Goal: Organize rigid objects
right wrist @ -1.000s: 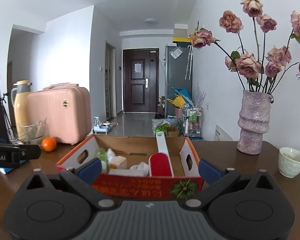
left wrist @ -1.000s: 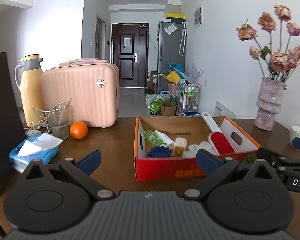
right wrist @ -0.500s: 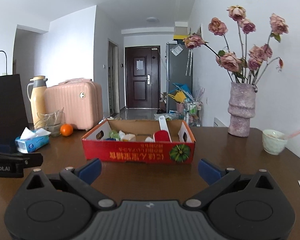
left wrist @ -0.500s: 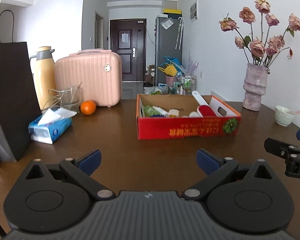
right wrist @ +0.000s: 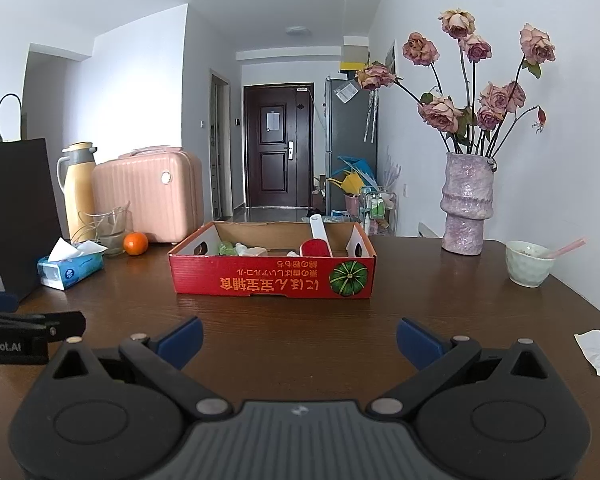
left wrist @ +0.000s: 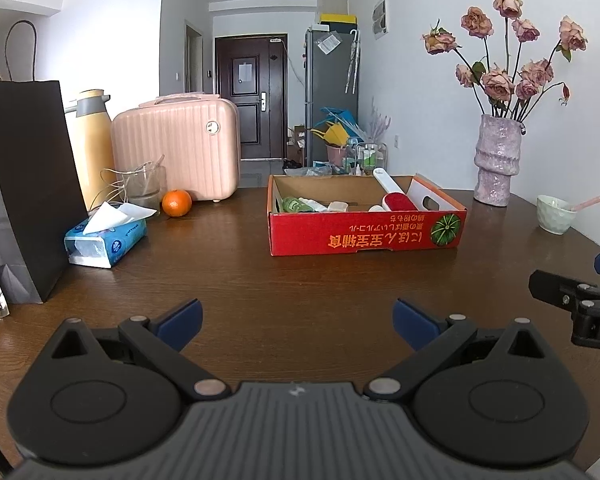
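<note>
Both tools are hovering released over the near edge of the dark wooden desk point(left wrist: 300, 280) — the left tool point(left wrist: 297, 320) with its blue-tipped fingers point(left wrist: 180, 318) spread wide and gripping nothing, the right tool point(right wrist: 299, 338) likewise splayed open and empty. Each is showing at the margin of the other's view, the two held side by side and apart.

Sitting well ahead of them, near the middle of the desk, is the red cardboard box point(right wrist: 272, 278), its printed long side facing the tools. Lying inside it are the gathered rigid objects: a red-and-white lint roller point(left wrist: 392, 198) leaning with its handle toward the far wall of the box, a green bottle point(left wrist: 296, 205) at the left end, and small white containers point(left wrist: 336, 207) between them — their exact kinds are too small to tell.

Toward the left edge of the desk a blue tissue pack point(left wrist: 104, 238) is lying beside a black paper bag point(left wrist: 24, 184). Behind them, along the far left corner, an orange point(left wrist: 177, 202), a glass pitcher point(left wrist: 144, 184), a yellow thermos point(left wrist: 94, 140) and a pink case point(left wrist: 176, 152) are standing. At the far right, a vase of dried roses point(right wrist: 466, 204) and a pale green cup point(right wrist: 528, 262) are resting, with a crumpled paper scrap point(right wrist: 598, 354) by the right edge.
</note>
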Demonstrator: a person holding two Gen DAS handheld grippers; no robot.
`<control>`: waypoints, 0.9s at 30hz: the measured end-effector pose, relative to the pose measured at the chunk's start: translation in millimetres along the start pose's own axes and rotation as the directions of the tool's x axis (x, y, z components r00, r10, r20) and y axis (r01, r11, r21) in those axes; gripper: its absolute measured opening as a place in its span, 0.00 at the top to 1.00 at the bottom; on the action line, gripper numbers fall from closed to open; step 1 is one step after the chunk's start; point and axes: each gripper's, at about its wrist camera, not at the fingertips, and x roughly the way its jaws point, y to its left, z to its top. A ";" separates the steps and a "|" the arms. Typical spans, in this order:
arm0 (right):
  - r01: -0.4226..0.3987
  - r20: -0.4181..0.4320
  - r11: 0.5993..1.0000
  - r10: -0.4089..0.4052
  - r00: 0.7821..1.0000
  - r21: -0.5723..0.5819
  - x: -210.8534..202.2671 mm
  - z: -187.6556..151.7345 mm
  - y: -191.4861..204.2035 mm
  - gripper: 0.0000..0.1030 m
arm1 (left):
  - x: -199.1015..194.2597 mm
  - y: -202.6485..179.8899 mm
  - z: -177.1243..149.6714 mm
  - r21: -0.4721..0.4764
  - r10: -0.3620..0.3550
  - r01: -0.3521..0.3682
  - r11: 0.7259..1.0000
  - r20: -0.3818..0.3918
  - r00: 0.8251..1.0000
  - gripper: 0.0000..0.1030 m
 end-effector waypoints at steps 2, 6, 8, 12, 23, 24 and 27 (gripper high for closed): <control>-0.001 0.001 1.000 0.001 1.000 0.000 0.0 0.4 -0.2 0.00 | -0.9 -0.4 0.4 0.001 0.000 0.000 1.000 0.002 1.000 0.00; -0.001 0.002 1.000 0.001 1.000 -0.001 -0.4 0.9 -0.3 0.00 | -2.0 -0.4 0.7 0.001 0.001 -0.001 1.000 0.004 1.000 0.00; -0.001 0.002 1.000 0.001 1.000 -0.002 -0.5 0.9 -0.2 0.00 | -3.0 -0.2 0.6 0.001 0.000 0.000 1.000 0.007 1.000 0.00; -0.001 0.001 1.000 0.001 1.000 -0.002 -0.7 0.8 -0.2 0.00 | -4.2 -0.3 0.7 0.001 0.001 -0.001 1.000 0.010 1.000 0.00; -0.002 0.003 1.000 0.002 1.000 -0.008 -2.3 1.6 1.8 0.00 | -4.6 0.1 0.3 0.001 0.001 -0.001 1.000 0.012 1.000 0.00; -0.002 0.003 1.000 0.002 1.000 -0.009 -2.8 1.5 2.3 0.00 | -5.0 0.1 0.6 0.001 0.002 -0.002 1.000 0.013 1.000 0.00; -0.002 0.003 1.000 0.002 1.000 -0.010 -3.7 1.8 2.7 0.00 | -5.9 0.2 1.6 0.001 0.002 -0.002 1.000 0.015 1.000 0.00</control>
